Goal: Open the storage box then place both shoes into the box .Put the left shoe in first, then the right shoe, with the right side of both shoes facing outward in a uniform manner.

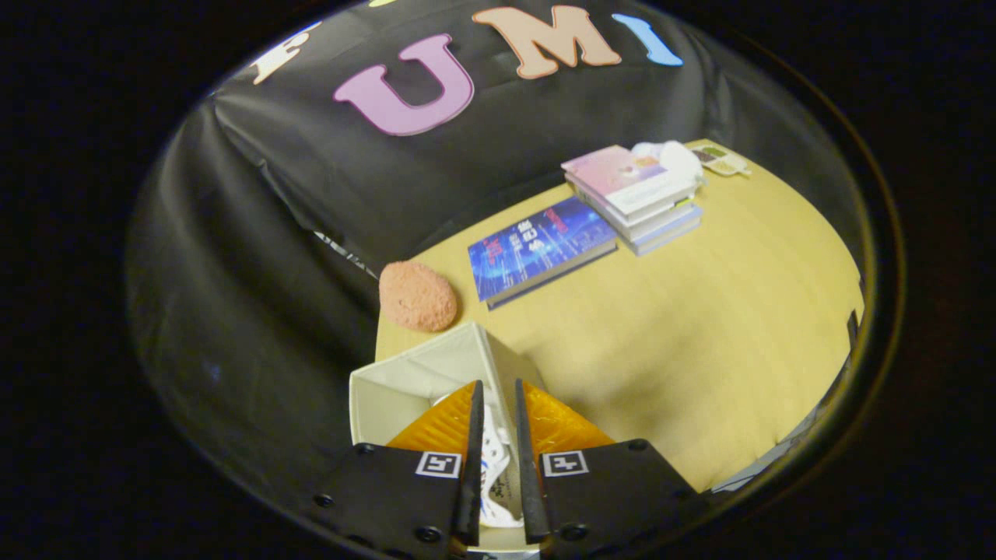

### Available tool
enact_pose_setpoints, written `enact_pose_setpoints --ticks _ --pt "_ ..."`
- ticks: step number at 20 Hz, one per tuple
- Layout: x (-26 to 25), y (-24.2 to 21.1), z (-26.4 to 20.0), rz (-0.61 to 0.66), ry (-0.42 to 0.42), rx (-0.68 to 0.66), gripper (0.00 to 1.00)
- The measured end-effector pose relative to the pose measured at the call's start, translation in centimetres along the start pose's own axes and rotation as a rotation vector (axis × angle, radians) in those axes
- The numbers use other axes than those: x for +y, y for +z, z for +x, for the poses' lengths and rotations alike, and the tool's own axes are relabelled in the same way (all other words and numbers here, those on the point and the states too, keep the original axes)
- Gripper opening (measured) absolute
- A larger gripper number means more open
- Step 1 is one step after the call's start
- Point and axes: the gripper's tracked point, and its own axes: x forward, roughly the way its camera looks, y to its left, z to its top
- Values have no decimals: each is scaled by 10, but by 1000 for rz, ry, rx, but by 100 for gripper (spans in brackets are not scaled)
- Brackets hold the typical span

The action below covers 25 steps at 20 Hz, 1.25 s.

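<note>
A white storage box [393,389] stands open at the near left corner of the yellow table [700,334], directly under my gripper [496,386]. A white shoe [495,460] with blue marks hangs between my two fingers, over the box's opening. The fingers stand close together and press on a thin part of the shoe. Most of the shoe is hidden behind them, so I cannot tell which shoe it is or which way it faces. The box's right wall runs just ahead of the fingertips.
A fuzzy pinkish-orange lump [417,296] lies beyond the box at the table's left edge. Further back lie a blue book [537,245] and a stack of books [634,198] with a white object [671,158] behind it, then a small packet [722,161].
</note>
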Motion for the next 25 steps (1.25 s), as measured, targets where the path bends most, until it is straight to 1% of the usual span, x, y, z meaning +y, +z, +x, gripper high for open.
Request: enact_pose_setpoints --ticks 3,7,9,12,16,19,22,25 --pt "-16 57 -17 -33 17 -144 24" --pt "-28 144 -59 -83 29 -373 24" --pt "-30 182 -82 -132 30 -472 24" --pt "-31 226 -117 -235 17 -592 24" --pt "-27 260 -157 -350 2 -730 23" --pt "-23 273 -185 -416 -7 -749 24" --pt "-20 281 -196 -407 14 -774 24" --pt "-18 290 -197 -377 37 -766 23"
